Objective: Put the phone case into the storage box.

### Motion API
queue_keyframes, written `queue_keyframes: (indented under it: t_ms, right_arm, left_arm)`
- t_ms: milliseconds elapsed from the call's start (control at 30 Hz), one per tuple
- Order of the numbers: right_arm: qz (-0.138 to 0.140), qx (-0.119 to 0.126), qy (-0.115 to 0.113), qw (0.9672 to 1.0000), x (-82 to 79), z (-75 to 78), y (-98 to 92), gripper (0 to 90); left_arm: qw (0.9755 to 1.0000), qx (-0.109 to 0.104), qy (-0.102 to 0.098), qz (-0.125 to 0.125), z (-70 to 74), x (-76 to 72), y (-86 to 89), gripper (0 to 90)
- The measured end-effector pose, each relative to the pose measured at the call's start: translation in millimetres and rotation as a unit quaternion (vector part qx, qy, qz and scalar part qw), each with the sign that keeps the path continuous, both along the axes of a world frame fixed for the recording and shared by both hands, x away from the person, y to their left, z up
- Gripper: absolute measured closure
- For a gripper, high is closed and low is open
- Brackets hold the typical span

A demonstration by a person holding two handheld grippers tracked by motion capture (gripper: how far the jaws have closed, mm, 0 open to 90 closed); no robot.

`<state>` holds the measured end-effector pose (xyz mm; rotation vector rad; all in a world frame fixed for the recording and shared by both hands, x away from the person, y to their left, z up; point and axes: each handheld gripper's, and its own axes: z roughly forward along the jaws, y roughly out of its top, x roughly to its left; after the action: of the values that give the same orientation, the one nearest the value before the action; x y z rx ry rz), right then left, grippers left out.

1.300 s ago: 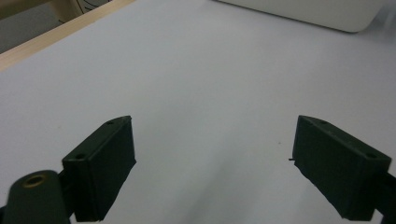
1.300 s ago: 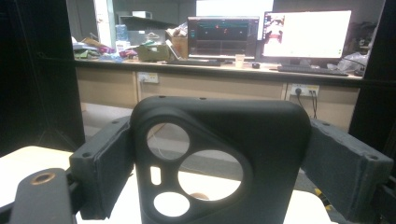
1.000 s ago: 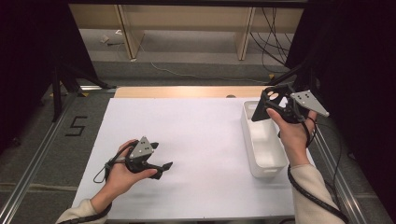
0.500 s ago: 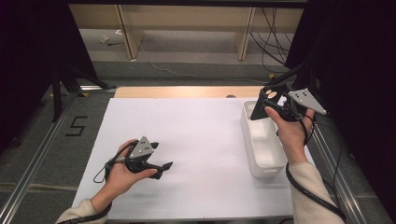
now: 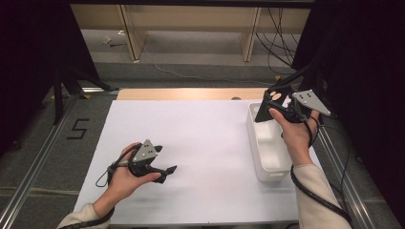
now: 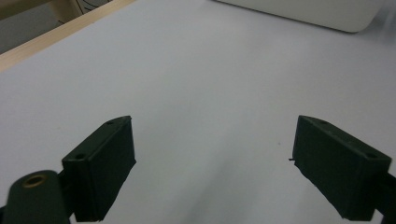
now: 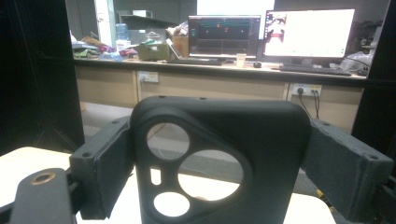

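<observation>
While the table (image 5: 200, 143) w/ its white sheet is bare across the middle, a white bin (image 5: 267, 143) sits at its right edge, and as far as the high view shows, nothing lies in it. Over the bin's far end the right gripper (image 5: 268, 102) is held up off the table, jaws clamped on a black phone case (image 7: 219, 158); the right gripper view has the case upright between the pads, camera cutout w/ round holes facing the lens. Left gripper (image 5: 165, 167) rests low on the sheet near the front-left, well apart from the bin, jaws spread wide w/ nothing between them. Judging by this, the case is picked up and carried to the bin, so approx. the main part is done; what's left is prob. lowering it in and letting go.
</observation>
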<state>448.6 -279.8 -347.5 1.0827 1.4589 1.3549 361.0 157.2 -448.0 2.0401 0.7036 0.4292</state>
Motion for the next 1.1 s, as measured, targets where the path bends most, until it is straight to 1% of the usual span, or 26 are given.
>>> queue_keyframes:
  t_ms: [733, 1100]
  right_arm:
    - [-0.004, 0.001, -0.002, 1.0000, 10.6, -1.5, -0.3, 15.0]
    - [-0.008, 0.001, 0.004, 1.0000, 13.9, -4.8, -3.2, 15.0]
  left_arm:
    - [1.0000, 0.000, -0.001, 0.001, 0.9, -0.1, 0.7, 12.7]
    - [1.0000, 0.000, 0.000, 0.000, 0.6, -0.1, 0.3, 12.7]
